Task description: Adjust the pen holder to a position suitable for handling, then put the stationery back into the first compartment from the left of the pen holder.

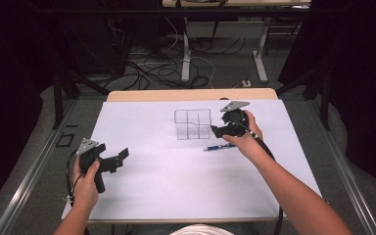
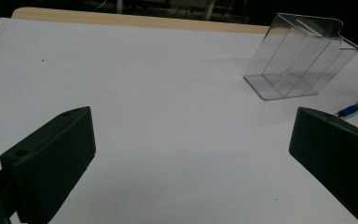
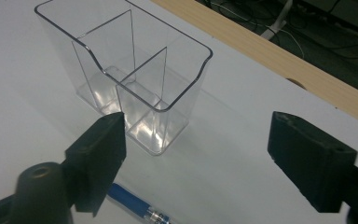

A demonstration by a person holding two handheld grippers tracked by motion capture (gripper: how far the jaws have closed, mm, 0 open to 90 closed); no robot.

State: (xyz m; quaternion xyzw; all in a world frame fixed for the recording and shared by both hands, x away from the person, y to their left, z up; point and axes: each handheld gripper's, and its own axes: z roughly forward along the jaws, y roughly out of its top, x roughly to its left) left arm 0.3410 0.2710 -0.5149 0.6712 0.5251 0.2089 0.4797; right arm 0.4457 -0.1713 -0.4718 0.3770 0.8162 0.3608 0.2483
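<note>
Nearest the person, the left gripper (image 1: 120, 159) is held low over the bare near-left part of the white sheet-covered table (image 1: 176, 186). Its jaws are spread wide with nothing between them, and it is kept well apart from the work, probably so that it is out of the other hand's way.

Further in, a blue pen with a clear barrel end (image 1: 219, 147) is seen lying flat on the white surface, just under the right hand and just in front of the clear plastic organiser box with inner dividers (image 1: 193, 124). In the right gripper view the pen (image 3: 135, 205) is seen below the nearer jaw, not between the pads, so it is judged to be gripped by nothing.

The right gripper (image 1: 221, 130) is held just beside the box, at its right side, pointed towards it. Its jaws are parted widely and nothing is held between them. That stance suits either a fresh approach to the pen or a withdrawal from it; which cannot be told.

The box (image 3: 130, 79) stands upright and empty near the middle of the table. It is transparent, with rounded corners, a scooped front wall and thin partitions that divide it into several compartments. The pale wooden table edge (image 1: 191, 94) lies beyond it.
</note>
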